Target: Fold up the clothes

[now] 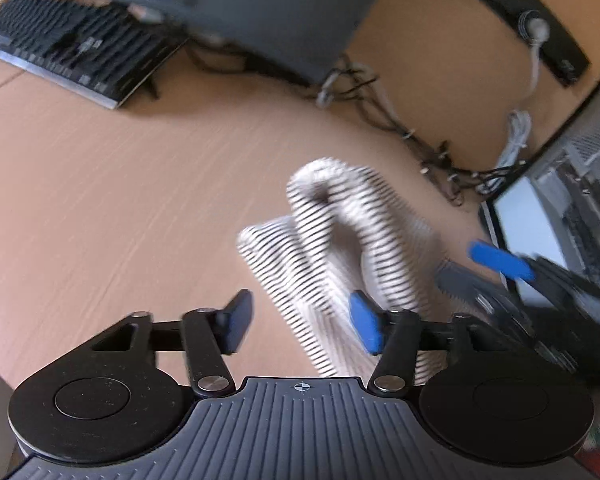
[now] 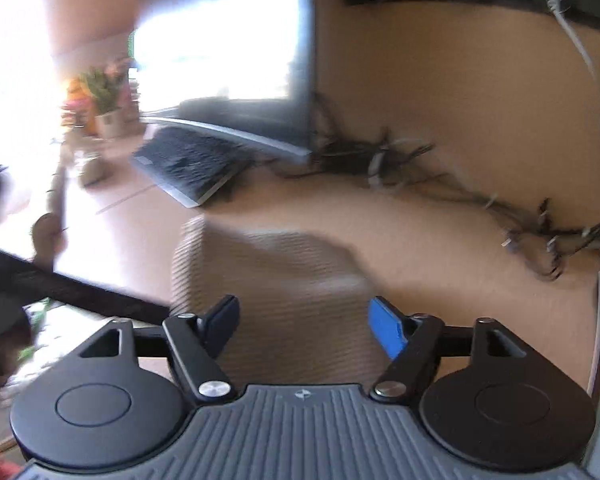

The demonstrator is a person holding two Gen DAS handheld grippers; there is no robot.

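A black-and-white striped garment (image 1: 332,240) lies bunched on the wooden desk (image 1: 120,200), right of centre in the left wrist view. My left gripper (image 1: 302,326) is open just in front of its near edge, the right blue pad (image 1: 366,322) over the cloth. My right gripper (image 1: 500,268) shows at the right of that view, blurred, beside the garment. In the right wrist view my right gripper (image 2: 304,328) is open above the striped garment (image 2: 268,276), which is blurred and spread below the fingers.
A keyboard (image 1: 76,48) and a dark monitor (image 1: 284,12) stand at the back left. Tangled cables (image 1: 420,140) run along the back wall to a power strip (image 1: 532,24). A computer case (image 1: 572,220) stands at the right. A potted plant (image 2: 104,100) sits far left.
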